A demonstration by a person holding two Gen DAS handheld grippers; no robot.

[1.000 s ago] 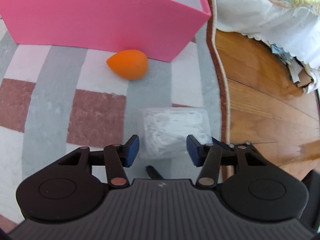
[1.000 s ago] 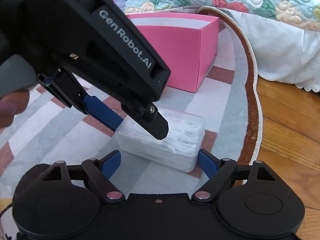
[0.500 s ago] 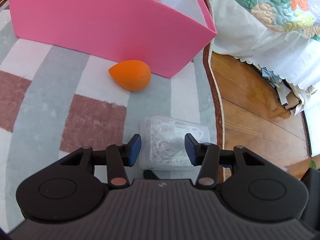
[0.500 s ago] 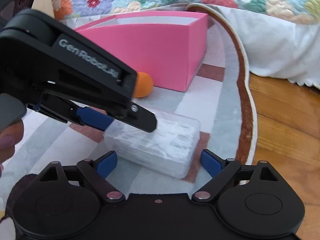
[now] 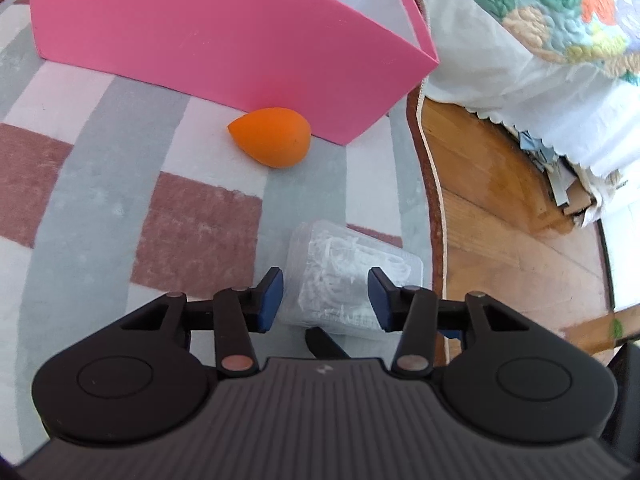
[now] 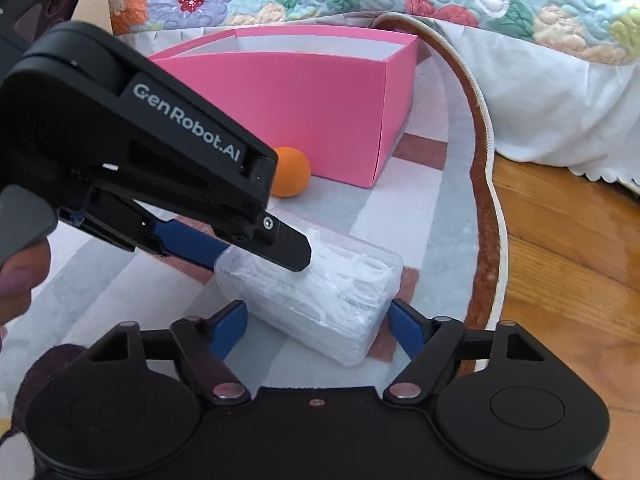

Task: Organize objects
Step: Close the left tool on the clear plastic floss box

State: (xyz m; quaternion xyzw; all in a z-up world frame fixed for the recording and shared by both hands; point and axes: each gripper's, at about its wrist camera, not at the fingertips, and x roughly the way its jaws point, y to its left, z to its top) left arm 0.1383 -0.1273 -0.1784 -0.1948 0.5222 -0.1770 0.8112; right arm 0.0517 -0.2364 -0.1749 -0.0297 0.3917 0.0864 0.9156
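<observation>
One text can be read: "GenRobot.AI", in pale letters on the black side of the left gripper (image 6: 256, 258), which fills the upper left of the right wrist view; the words run slanting downward from left to right along its housing. In the left wrist view a small pale mark sits at the top centre of the ribbed black housing, low in the frame, too small to read.

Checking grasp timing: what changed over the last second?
The left gripper narrowed its jaws around the clear plastic box of white floss picks, gaps remaining on both sides. The right gripper, open, straddles the box as before. Orange teardrop sponge and pink cardboard box stayed put.
</observation>
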